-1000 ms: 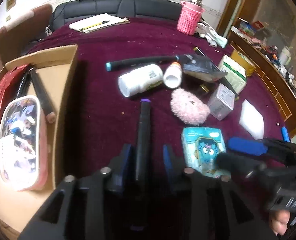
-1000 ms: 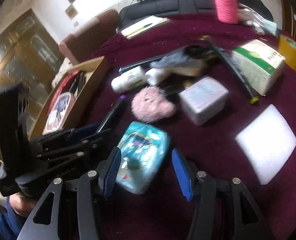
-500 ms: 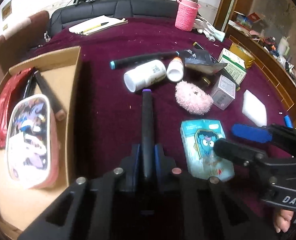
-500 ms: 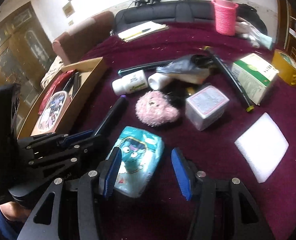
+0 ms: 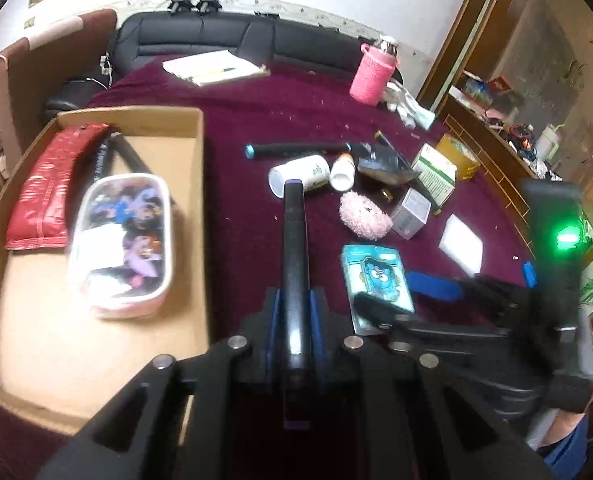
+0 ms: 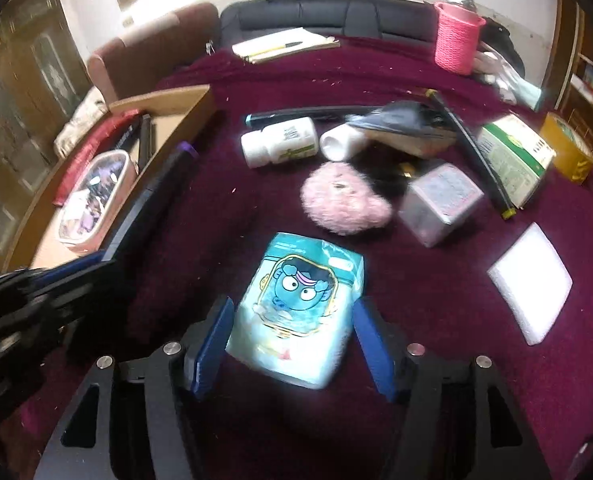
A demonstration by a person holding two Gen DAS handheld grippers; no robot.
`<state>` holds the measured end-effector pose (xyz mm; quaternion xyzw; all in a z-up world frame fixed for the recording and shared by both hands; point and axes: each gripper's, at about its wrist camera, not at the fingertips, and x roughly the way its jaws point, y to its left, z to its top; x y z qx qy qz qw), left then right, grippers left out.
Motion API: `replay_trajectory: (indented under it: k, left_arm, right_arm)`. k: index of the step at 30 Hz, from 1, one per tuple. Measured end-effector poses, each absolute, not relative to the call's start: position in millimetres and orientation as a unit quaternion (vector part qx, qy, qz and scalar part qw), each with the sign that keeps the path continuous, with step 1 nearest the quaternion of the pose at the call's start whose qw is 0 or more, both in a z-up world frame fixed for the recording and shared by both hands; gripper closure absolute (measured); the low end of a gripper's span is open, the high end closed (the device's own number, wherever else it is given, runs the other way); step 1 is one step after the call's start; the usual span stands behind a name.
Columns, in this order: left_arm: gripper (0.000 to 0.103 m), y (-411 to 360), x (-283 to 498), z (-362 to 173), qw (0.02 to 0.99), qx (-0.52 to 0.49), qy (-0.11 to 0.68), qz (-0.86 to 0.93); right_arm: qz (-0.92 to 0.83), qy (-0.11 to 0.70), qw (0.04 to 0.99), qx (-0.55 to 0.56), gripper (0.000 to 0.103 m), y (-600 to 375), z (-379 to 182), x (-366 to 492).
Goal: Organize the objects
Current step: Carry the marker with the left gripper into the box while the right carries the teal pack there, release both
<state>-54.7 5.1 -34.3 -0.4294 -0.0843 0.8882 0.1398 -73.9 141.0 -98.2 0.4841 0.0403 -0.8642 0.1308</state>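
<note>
- The surface (image 6: pixel 256 92), covered in dark maroon cloth, carries everything and runs back to a black sofa (image 5: pixel 224 40).
- A shallow cardboard box (image 5: pixel 200 184) sits on the left part of the surface; inside lie a red pouch (image 5: pixel 52 184), dark markers, and a clear pencil case (image 5: pixel 124 236) printed with cartoon figures.
- The left hand-held gripper (image 5: pixel 295 320) has its blue pads pressed shut against a black marker (image 5: pixel 294 240); the marker points forward, its purple cap tip near a white pill bottle (image 5: pixel 300 174), just right of the box wall.
- The right hand-held gripper (image 6: pixel 292 344) stands wide open, its blue pads (image 6: pixel 212 344) flanking the near end of a teal tissue pack (image 6: pixel 300 304) with a cartoon face; contact with the pack cannot be told.
- Beyond the pack lies a fluffy pink pom-pom (image 6: pixel 344 200), with a small clear-topped box (image 6: pixel 440 200) just to its right.
- A white foam pad (image 6: pixel 532 284) lies apart on the right side.
- A second, smaller white bottle (image 6: pixel 342 142) lies beside the pill bottle, touching a dark foil bag (image 6: pixel 404 124).
- A green-and-white carton (image 6: pixel 512 156) and a yellow tape roll (image 6: pixel 568 148) sit at the far right.
- A pink knitted cup holder (image 6: pixel 456 38) stands near the back edge.
</note>
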Motion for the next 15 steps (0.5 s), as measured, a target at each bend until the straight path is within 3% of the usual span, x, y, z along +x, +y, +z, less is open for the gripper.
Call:
replay_trajectory:
  k: [3,6,7,15]
  left_arm:
    - [0.089,-4,-46,-29,0.141,-0.422,-0.092,0.891]
    - [0.089,-14,-37,-24,0.142,-0.414,-0.100,0.894]
    - [0.089,-17,-35,-23,0.143,-0.412,-0.102,0.894]
    - [0.089,-32,-25,-21,0.150,-0.406,-0.123,0.893]
  right_arm:
    - [-0.862,0.060,0.103,0.492,0.034,132,-108,-77]
    - [-0.866,0.049,0.084,0.491,0.057,139,-106,-74]
    - [-0.867,0.040,0.081,0.491,0.060,144,-106,-73]
    - [-0.870,-0.040,0.091,0.484,0.063,174,-101,-57]
